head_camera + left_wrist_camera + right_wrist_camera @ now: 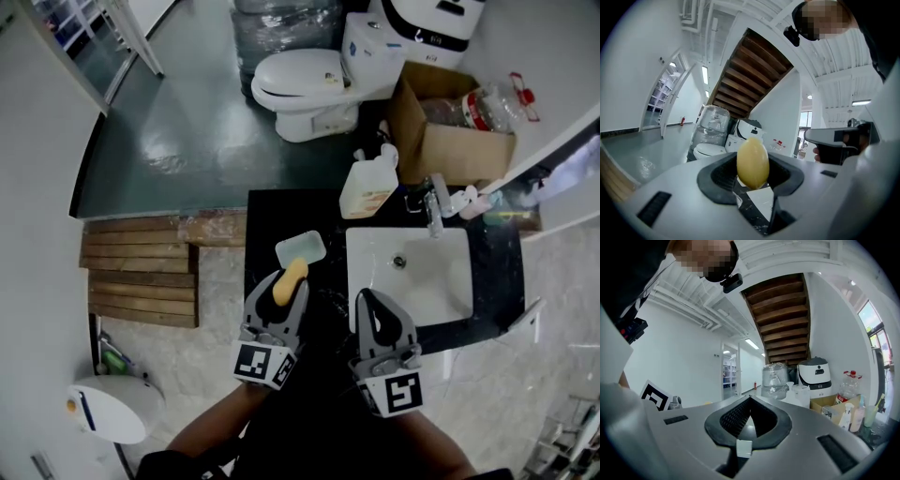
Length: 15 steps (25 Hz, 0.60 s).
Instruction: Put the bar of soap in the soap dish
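A yellow oval bar of soap (290,278) sits between the jaws of my left gripper (287,284), which is shut on it. In the left gripper view the soap (752,161) stands upright between the dark pads (723,176). Just beyond the soap's tip, a pale rectangular soap dish (300,248) lies empty on the black counter (266,217). My right gripper (373,305) hovers over the counter's front edge, by the sink's near left corner. Its jaws are shut with nothing in them; in the right gripper view (749,404) the pads meet at their tips.
A white sink basin (447,275) with a chrome tap (434,212) fills the counter's right part. A white jug (368,188) stands behind the dish. Beyond are a toilet (298,87), a cardboard box (453,143) and, on the left, wooden slats (141,273).
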Motion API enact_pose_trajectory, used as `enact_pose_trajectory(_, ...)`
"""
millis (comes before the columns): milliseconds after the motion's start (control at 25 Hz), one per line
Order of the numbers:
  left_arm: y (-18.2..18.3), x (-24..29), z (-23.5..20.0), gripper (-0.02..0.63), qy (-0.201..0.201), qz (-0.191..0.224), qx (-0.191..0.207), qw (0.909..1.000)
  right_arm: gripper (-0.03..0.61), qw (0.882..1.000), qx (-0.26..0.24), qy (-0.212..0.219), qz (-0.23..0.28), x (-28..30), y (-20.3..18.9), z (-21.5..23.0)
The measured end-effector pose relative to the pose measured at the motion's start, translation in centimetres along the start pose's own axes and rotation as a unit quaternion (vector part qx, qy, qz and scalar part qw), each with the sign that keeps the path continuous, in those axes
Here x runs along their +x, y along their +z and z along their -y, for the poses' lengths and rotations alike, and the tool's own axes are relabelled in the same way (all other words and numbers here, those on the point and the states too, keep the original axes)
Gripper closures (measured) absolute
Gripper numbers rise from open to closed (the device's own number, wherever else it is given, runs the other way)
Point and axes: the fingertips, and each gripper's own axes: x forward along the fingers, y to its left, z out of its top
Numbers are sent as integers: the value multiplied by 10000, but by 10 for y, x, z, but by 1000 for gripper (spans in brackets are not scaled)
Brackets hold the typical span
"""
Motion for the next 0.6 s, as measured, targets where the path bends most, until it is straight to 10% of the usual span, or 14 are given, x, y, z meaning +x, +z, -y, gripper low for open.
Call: enact_pose_trajectory(600,-33,35,-38,459,160,-456,-339,9983,572,9992,-250,-132,-288,39,-26,3)
